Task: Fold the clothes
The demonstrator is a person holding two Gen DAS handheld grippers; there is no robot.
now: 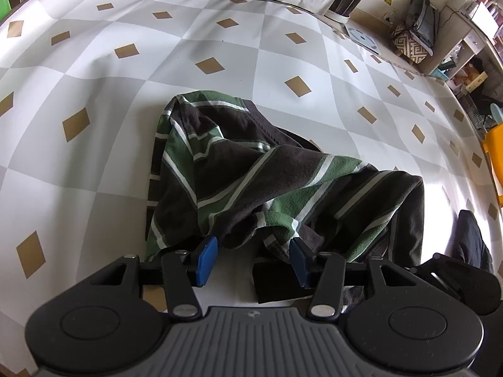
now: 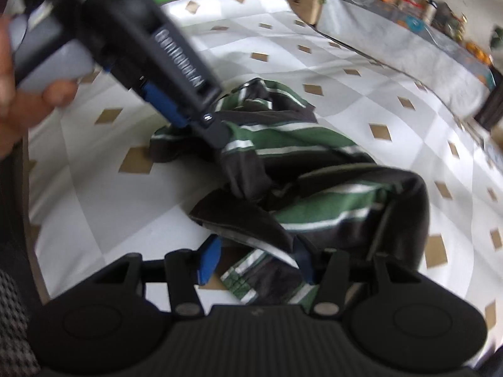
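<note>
Soft daylight fills both views, with a bright washed-out glare patch on the counter (image 1: 446,194) at the right. The left wrist view is sharp; the right wrist view is smeared by motion blur. Fisheye distortion bends the edges, and the corners go dark.

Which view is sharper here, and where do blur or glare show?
Left wrist view: sharp, striped garment crisp, strong fisheye bending of the checked tablecloth, bright glare at its right edge. Right wrist view: motion-blurred overall, the left tongs and garment smeared.
</note>
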